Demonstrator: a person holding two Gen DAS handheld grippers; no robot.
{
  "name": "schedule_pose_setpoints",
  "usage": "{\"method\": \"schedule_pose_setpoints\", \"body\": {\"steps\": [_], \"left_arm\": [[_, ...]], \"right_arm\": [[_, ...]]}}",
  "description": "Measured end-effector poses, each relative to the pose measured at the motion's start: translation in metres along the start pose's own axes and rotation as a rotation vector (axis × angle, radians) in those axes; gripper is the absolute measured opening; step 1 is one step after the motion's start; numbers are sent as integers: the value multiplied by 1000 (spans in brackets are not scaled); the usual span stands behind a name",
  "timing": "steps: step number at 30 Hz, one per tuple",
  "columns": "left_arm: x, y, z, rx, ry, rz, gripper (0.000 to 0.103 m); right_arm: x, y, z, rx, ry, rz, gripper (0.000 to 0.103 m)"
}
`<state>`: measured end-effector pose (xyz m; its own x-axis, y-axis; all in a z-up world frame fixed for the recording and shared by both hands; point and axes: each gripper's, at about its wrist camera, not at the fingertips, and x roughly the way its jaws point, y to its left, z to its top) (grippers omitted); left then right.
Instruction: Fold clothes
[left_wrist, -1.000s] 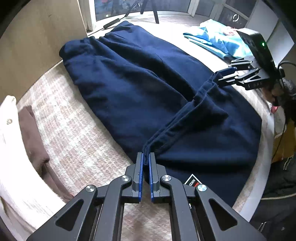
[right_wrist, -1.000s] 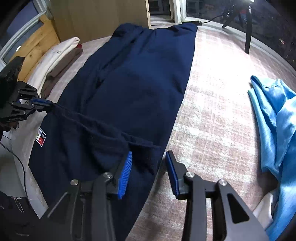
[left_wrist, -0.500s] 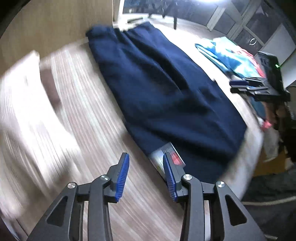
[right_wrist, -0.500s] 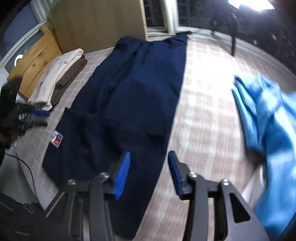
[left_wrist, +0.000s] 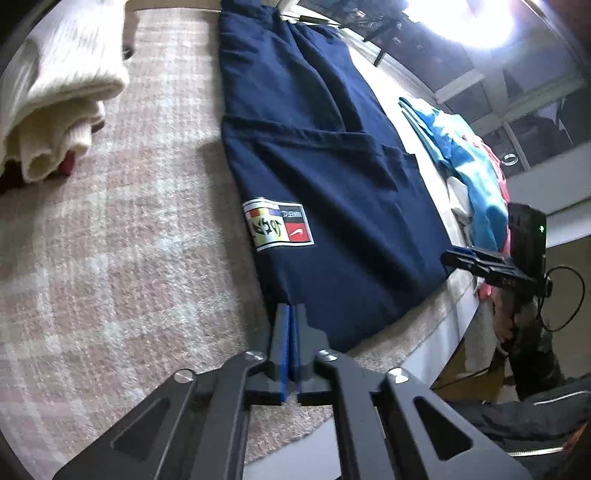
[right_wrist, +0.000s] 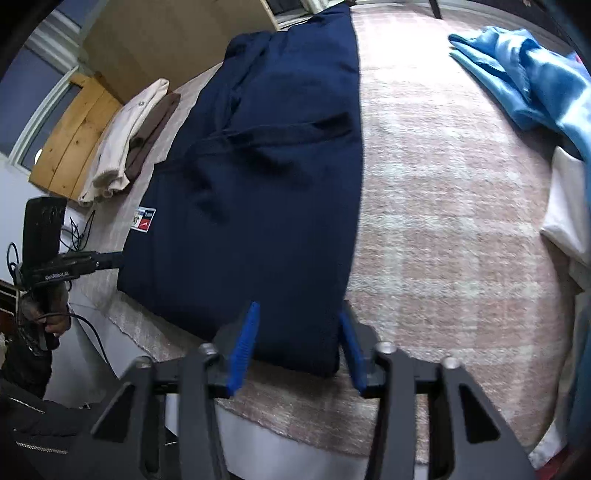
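A navy garment (left_wrist: 332, 166) lies folded on the pink checked bed cover (left_wrist: 110, 258), its folded-over hem across the middle and a sewn label (left_wrist: 279, 229) near its left edge. My left gripper (left_wrist: 290, 308) is shut, its tips pinching the garment's near left corner; the right wrist view shows the left gripper (right_wrist: 114, 260) at that corner. My right gripper (right_wrist: 299, 310) straddles the near right corner of the navy garment (right_wrist: 277, 166). Its jaws are closing with the fabric between them, and the pads stand clear of it. The left wrist view shows the right gripper (left_wrist: 448, 256) edge-on.
A folded cream garment (right_wrist: 125, 129) and a brown one (right_wrist: 151, 129) lie left of the navy one. Bright blue cloth (right_wrist: 535, 81) and white cloth (right_wrist: 569, 206) lie to the right. The bed's near edge (right_wrist: 258, 424) runs just below both grippers. A hand (right_wrist: 44, 314) holds the left gripper.
The left gripper let go of the raised hem, which now lies flat across the garment. Both grippers came back to the near edge, where the left one shut on the left corner.
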<state>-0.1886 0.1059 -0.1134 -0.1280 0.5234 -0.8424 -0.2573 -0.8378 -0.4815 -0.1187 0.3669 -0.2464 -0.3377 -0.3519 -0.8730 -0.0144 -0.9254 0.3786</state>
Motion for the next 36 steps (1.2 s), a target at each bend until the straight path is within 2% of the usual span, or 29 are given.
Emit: {"method": "schedule_pose_setpoints", "body": {"steps": [2,4,6,7,9,10,11,13,15,17,19,21,22,24,25,27,29,33,36], "left_arm": [[-6,-9,-2,58,-20,20,0],[-13,-3,-8,65,-28,50,1],[-12,21,-12,26,22,53,1],[-8,20,-11,38,32,79,0],[-16,18,-10,85,25,146,0],[-23,15,-7,92,5,161,5],[-31,12,-1,104,-21,161,8],[-42,2,12,148,-79,152,20],[-44,-6,26,214,-110,146,22],[-31,-12,46,264,-114,135,22],[-11,-10,64,270,-99,121,23],[-2,4,72,264,-96,139,22],[2,11,76,260,-93,147,30],[-1,17,79,245,-68,147,28],[-6,18,79,229,-54,171,28],[-25,16,79,212,-47,185,28],[-62,12,76,216,-97,156,29],[-135,1,88,227,-200,153,45],[-181,4,106,234,-277,184,46]], "right_arm": [[-6,-1,0,-3,-17,-14,6],[-11,-10,-2,29,-30,-31,6],[-5,-16,-3,58,-10,-25,7],[-7,-14,-2,43,-19,-54,9],[-16,-4,3,2,-31,-128,22],[-25,1,7,-15,-59,-149,22],[-35,5,12,-32,-94,-144,23],[-45,13,31,-63,-149,-76,23],[-47,21,53,-92,-193,-8,23],[-25,22,76,-108,-173,-12,23],[-1,21,99,-121,-144,-27,23],[9,13,102,-106,-120,-58,24],[12,8,102,-95,-108,-75,22],[11,-1,101,-61,-81,-106,27],[2,-3,100,-31,-64,-119,27],[-25,-2,94,-3,-81,-73,27],[-62,6,88,-7,-113,-43,31],[-140,23,86,-49,-201,-39,50],[-190,30,97,-77,-283,-47,50]]}}
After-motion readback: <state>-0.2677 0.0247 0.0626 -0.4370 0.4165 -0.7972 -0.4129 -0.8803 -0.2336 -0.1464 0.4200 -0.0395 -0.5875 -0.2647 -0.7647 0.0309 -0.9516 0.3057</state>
